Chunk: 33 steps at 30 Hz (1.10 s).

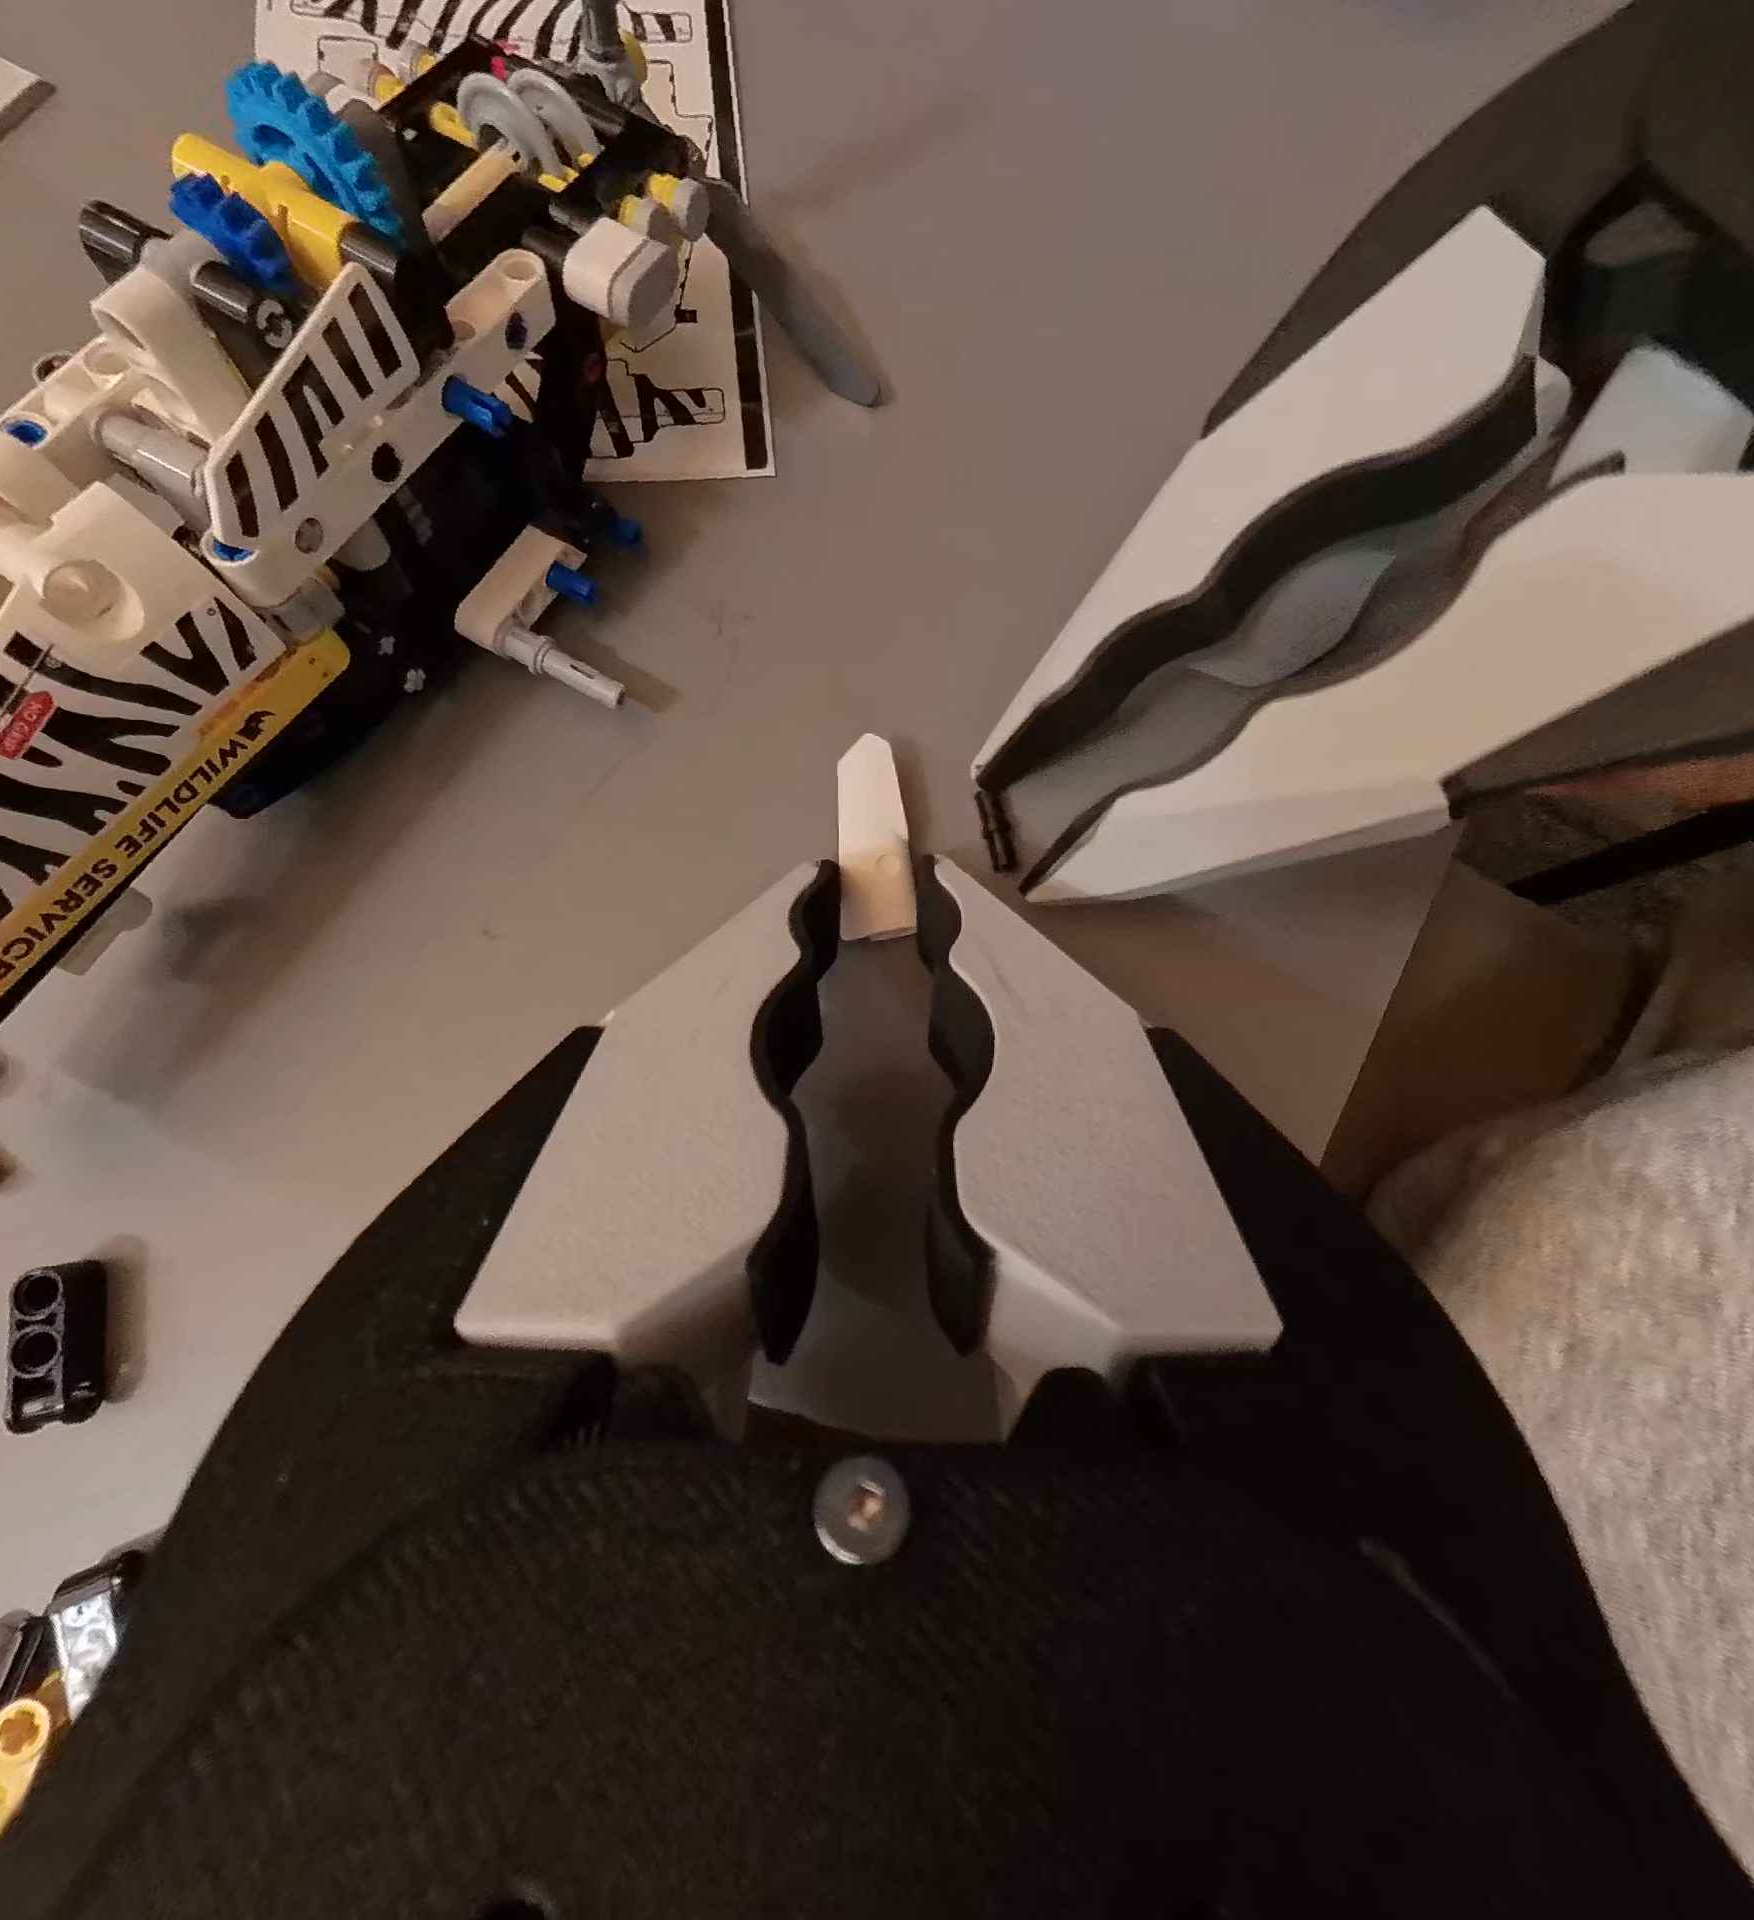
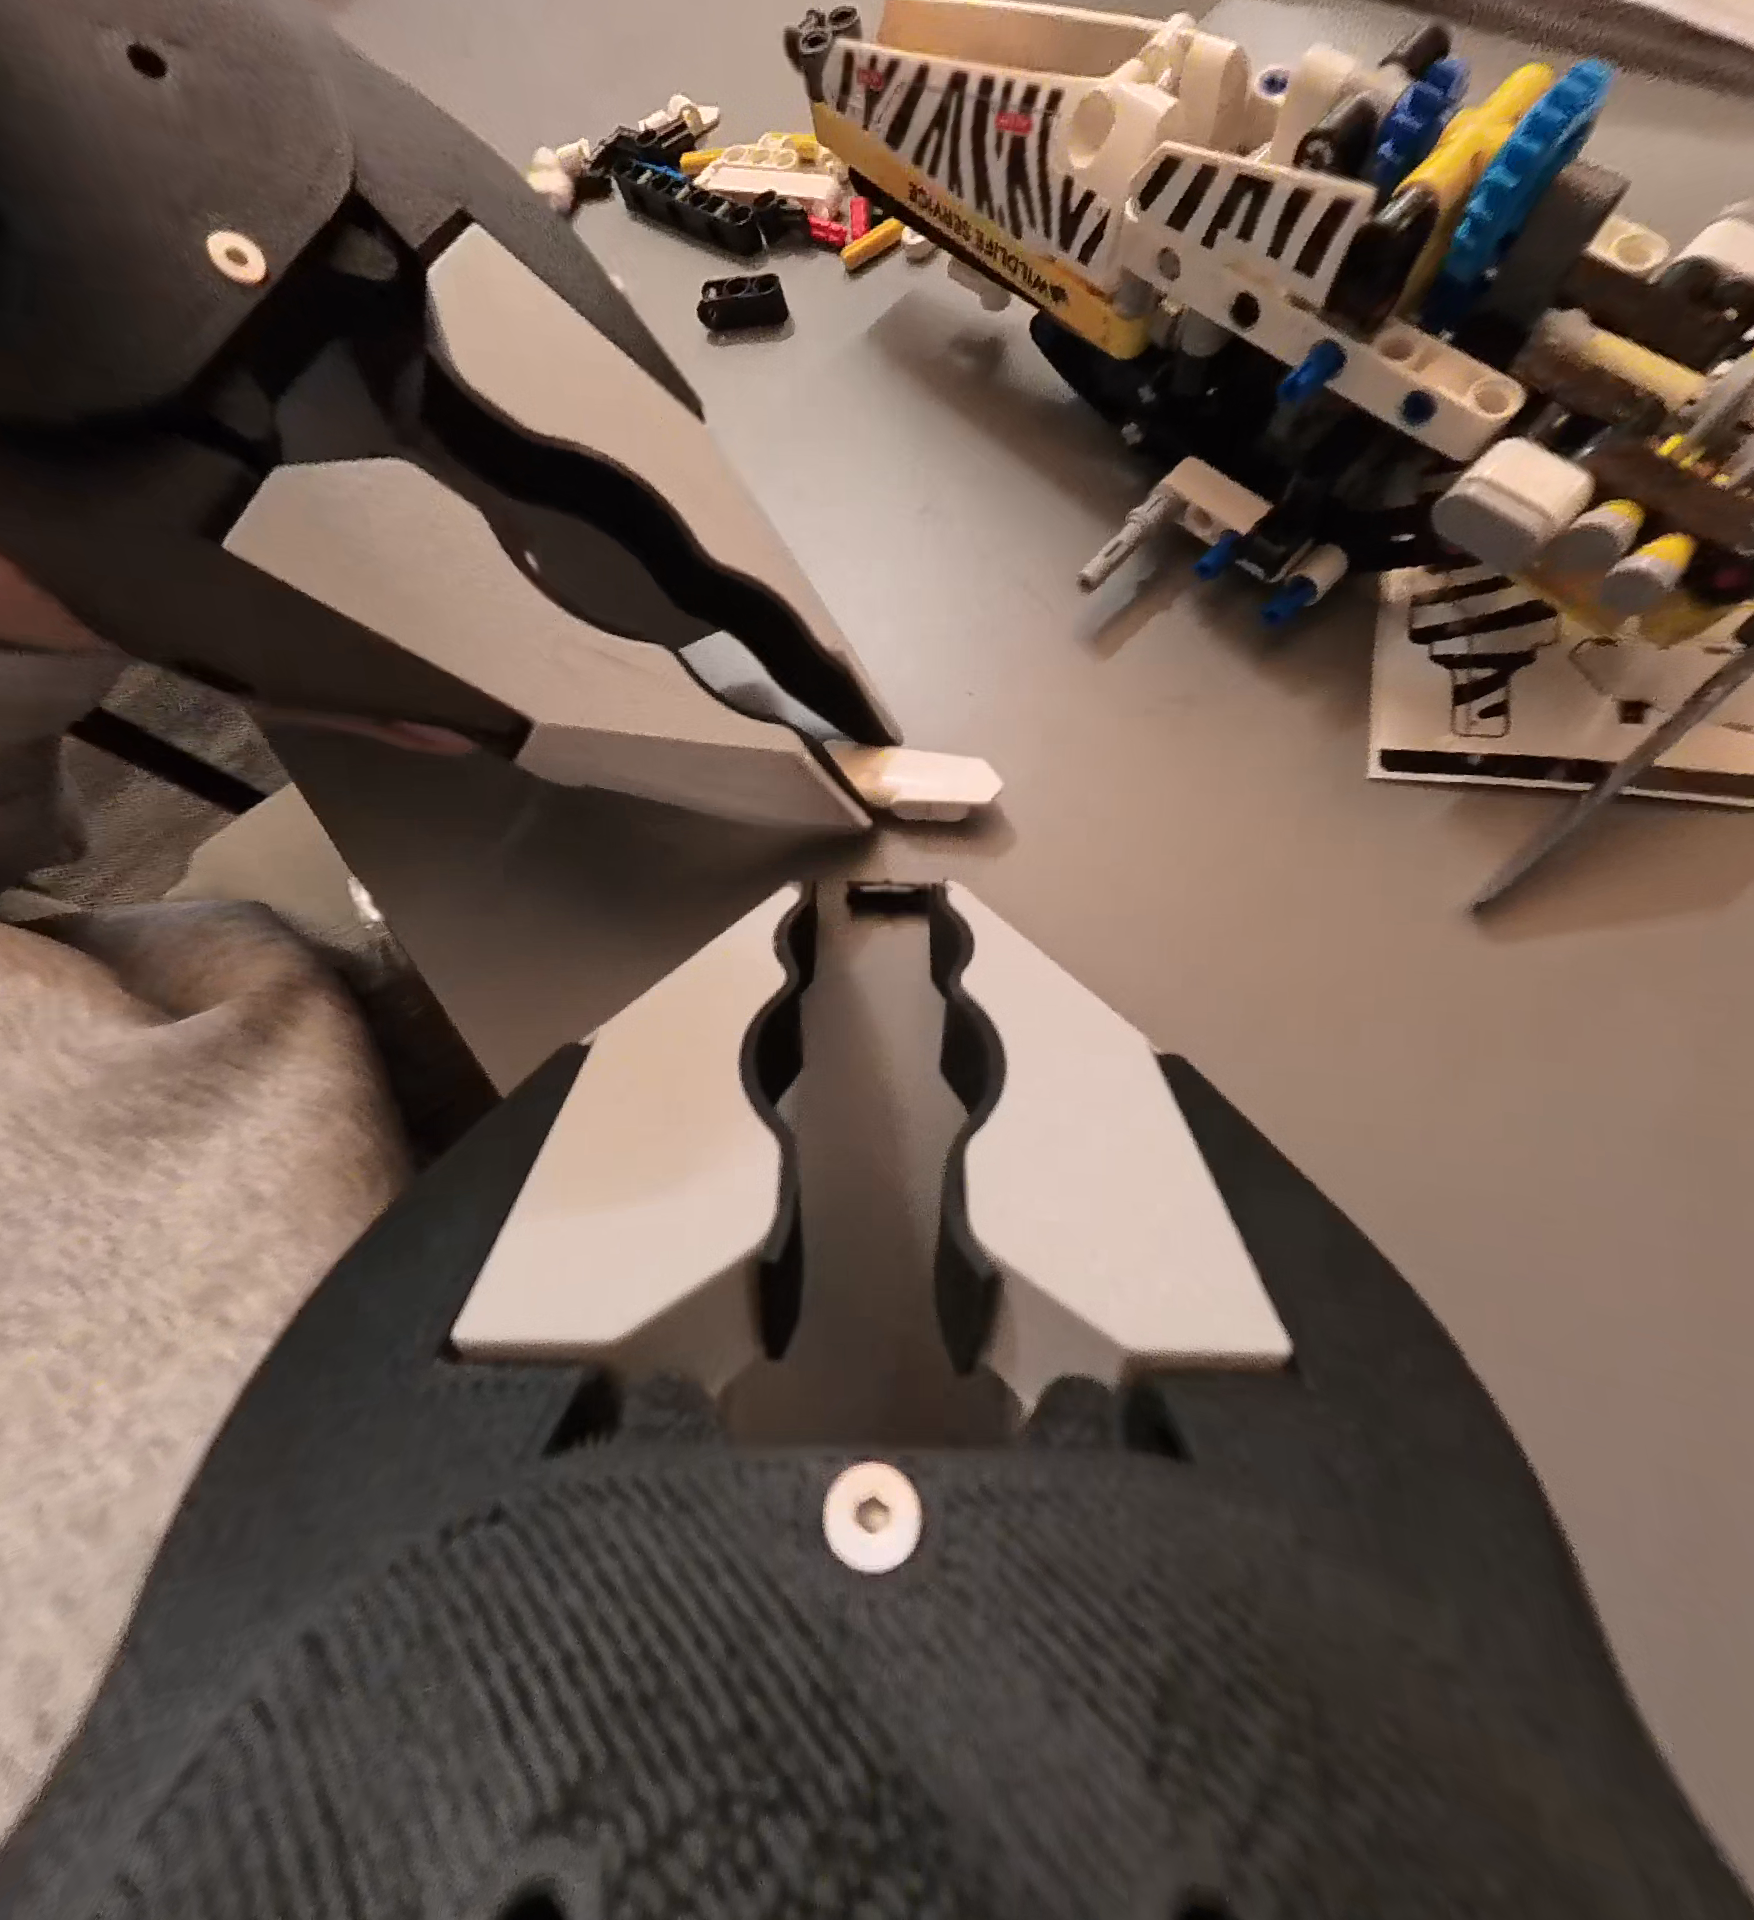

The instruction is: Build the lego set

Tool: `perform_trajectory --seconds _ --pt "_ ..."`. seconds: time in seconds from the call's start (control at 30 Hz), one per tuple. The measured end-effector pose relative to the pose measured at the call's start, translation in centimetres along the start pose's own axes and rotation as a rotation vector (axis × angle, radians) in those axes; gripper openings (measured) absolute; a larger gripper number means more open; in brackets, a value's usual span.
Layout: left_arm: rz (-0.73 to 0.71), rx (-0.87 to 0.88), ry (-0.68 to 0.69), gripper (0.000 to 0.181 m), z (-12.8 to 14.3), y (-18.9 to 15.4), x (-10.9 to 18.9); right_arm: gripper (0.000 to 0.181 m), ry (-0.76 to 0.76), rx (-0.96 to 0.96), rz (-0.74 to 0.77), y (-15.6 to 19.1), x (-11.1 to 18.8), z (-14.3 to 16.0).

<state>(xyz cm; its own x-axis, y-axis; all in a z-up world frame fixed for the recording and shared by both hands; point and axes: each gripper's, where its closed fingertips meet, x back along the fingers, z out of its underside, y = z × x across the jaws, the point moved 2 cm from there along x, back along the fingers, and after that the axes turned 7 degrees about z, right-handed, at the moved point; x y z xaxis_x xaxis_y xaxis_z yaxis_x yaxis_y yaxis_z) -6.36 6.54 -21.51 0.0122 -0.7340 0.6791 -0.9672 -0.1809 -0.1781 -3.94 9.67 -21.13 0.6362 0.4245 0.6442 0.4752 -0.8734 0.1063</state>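
the left gripper (image 1: 878,883) pinches a small white tapered plastic lego piece (image 1: 875,831) just above the grey table (image 1: 956,416). the right gripper (image 2: 888,896) clamps a tiny black plastic pin (image 2: 888,898). aligning pin with hole squarely would likely help.

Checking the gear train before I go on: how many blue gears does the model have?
2. A large light-blue gear near the model's far end, and a smaller dark-blue gear right beside it, by the yellow beam. More may be hidden inside.
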Motion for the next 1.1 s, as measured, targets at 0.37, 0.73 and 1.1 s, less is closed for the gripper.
perform_trajectory --seconds 0.37,0.73,1.1 --pt "-0.009 -0.004 -0.008 0.014 -0.1 0.0 0.1 0.005 0.009 0.099 0.128 0.5 -0.4 0.0" --pt "0.124 0.088 -0.158 0.037 -1.1 -1.1 1.5 0.024 -0.07 0.113 0.094 -0.5 1.6 -0.3" --pt "0.134 0.022 -0.138 0.03 -1.1 -2.5 1.0 0.027 0.014 0.278 0.053 -0.2 0.5 0.5"
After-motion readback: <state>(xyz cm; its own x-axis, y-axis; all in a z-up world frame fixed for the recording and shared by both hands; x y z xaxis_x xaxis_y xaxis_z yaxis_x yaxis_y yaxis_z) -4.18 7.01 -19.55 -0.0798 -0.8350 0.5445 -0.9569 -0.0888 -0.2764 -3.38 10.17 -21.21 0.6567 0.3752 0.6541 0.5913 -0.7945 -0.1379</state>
